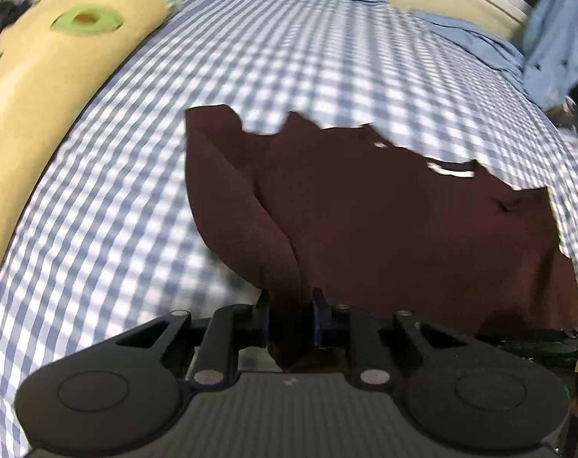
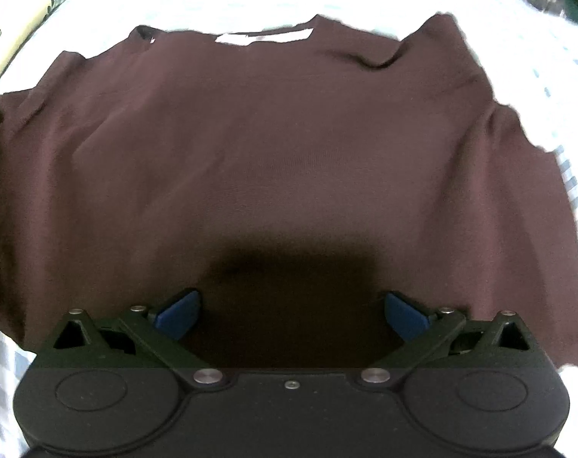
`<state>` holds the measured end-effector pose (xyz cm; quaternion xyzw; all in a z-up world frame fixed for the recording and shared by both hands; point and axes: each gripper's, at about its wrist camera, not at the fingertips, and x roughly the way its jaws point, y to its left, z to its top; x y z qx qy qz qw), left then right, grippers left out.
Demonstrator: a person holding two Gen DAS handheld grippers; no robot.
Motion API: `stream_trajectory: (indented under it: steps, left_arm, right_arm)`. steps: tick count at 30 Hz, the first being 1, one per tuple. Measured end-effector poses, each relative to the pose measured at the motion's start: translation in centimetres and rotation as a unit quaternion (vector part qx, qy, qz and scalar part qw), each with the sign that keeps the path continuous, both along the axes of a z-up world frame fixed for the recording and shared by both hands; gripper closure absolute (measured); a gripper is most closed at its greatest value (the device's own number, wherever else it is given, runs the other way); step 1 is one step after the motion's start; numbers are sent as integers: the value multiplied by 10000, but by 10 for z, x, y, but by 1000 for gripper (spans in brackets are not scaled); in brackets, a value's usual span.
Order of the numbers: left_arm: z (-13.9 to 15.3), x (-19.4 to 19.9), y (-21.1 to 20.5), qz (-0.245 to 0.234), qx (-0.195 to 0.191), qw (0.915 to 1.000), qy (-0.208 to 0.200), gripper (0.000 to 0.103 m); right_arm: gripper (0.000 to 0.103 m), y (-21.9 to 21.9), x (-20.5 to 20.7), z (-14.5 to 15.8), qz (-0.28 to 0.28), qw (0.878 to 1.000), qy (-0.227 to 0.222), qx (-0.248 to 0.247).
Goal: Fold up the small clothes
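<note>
A dark maroon knit sweater lies spread flat on a bed covered by a blue-and-white checked cotton sheet, its neckline and white label at the far end from the person. Everything else is easiest placed from that sweater.

The left gripper has its black fingers nearly together, pinching a gathered fold of the sweater's edge; the cloth rises from the sheet in a ridge up to the pinch and hangs through between the fingers. The right gripper hovers over the sweater's near hem with its blue-padded fingers spread wide and nothing between them, casting a dark shadow on the knit below.

Left of the sweater lies a long tan pillow with a green avocado print. Beyond the sweater's far end, crumpled light blue fabric is heaped along the sheet's edge.
</note>
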<state>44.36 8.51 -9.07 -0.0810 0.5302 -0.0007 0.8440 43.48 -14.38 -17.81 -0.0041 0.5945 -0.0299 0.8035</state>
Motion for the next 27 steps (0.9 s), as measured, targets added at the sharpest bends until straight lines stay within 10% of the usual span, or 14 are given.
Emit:
stream_trajectory:
  steps: [13,19,27]
  left_arm:
    - [-25,14,-100,-860,-68,9961,200,79]
    - [-27,9,-90,-643,-521,9959,377,52]
    - [-14,-32,-83,-798,51,9965,-260,15]
  right_arm:
    - [1,-59,-18,-6,276,9991,112,-316]
    - [0,-78,-22,-11,335,9993,124,56]
    - [0,-73,-18,-16,355,9992,185,-72]
